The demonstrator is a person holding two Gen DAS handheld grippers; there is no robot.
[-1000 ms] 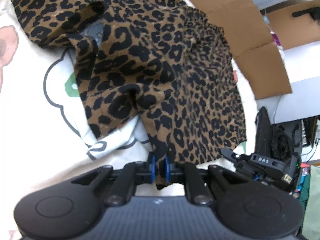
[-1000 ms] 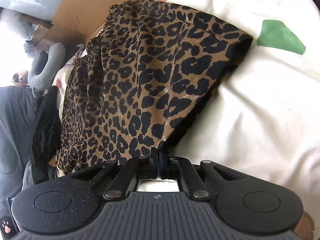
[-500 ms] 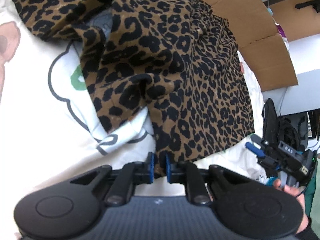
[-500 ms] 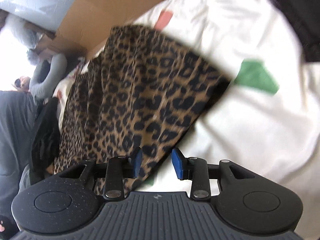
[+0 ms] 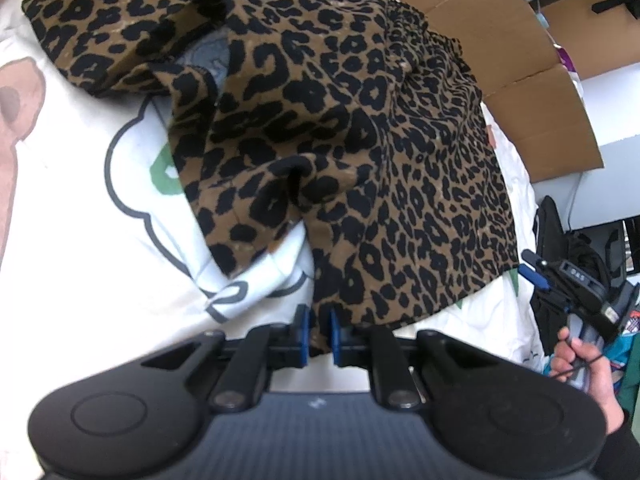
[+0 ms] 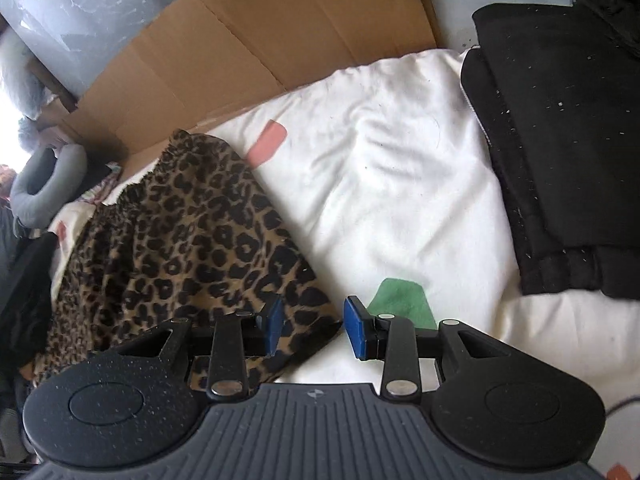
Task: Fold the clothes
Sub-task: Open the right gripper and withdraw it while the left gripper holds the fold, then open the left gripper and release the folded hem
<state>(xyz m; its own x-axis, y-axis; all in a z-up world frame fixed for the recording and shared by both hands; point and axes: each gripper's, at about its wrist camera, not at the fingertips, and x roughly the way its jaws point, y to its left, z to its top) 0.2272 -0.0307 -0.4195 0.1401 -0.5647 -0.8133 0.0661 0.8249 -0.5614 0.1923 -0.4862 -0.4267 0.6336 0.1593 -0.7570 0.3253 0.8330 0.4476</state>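
Observation:
A leopard-print garment (image 5: 340, 140) lies rumpled on the white printed bedsheet (image 5: 80, 260), one flap folded back over itself. My left gripper (image 5: 318, 330) is shut on its near hem, and the fabric runs between the blue pads. In the right wrist view the same garment (image 6: 192, 248) lies to the left. My right gripper (image 6: 314, 324) stands open just above its corner, pads apart and pressing nothing. That right gripper (image 5: 530, 266) also shows at the far right of the left wrist view, held by a hand (image 5: 584, 368).
A folded black garment (image 6: 560, 140) lies on the sheet (image 6: 400, 180) at the right. Flattened cardboard (image 6: 240, 48) lines the far edge of the bed. A grey neck pillow (image 6: 48, 184) and dark bags sit beyond the garment at the left.
My right gripper has opened and let go of the garment's corner, then drawn back and to the right. The left gripper has kept its grip and its place.

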